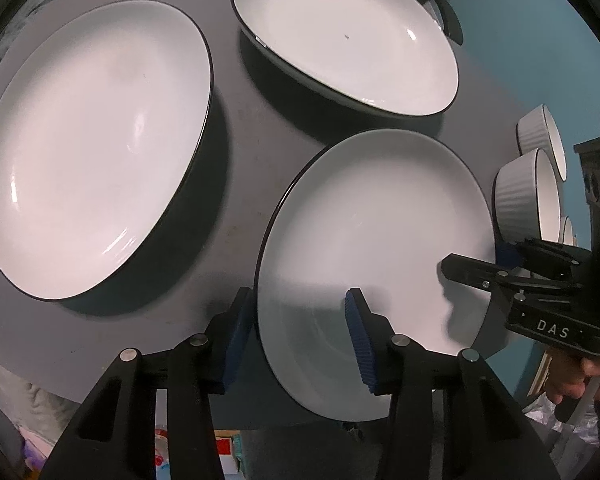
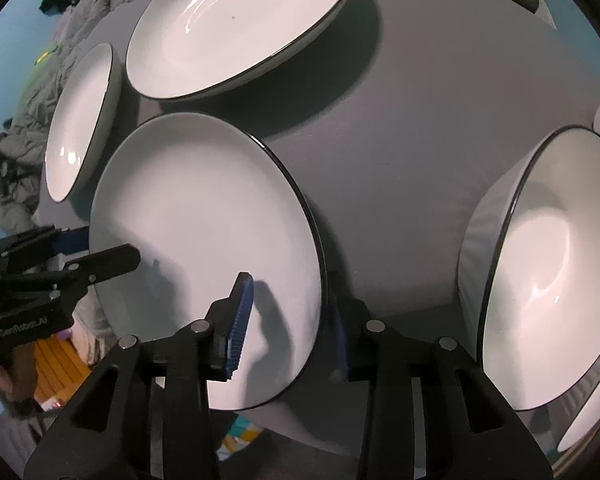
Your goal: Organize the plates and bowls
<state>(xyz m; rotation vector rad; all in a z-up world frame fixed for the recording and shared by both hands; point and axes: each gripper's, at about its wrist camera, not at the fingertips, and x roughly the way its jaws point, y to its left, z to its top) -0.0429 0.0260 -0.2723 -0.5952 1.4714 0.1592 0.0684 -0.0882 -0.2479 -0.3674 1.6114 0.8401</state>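
The small plate [image 1: 372,264] hangs over the gray surface's [image 1: 236,184] near edge. Both the left hand-held gripper [image 1: 300,336] and right hand-held gripper [image 2: 292,320] straddle its rim, jaws apart. Bigger plates [image 1: 96,152] and ribbed bowls [image 1: 520,196] crowd around it.

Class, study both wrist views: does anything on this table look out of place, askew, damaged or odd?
One item: the near plate juts past the grey table edge, with the left gripper and the right gripper each straddling its rim. The far plate carries a tiny dark speck. No chips or spills show.
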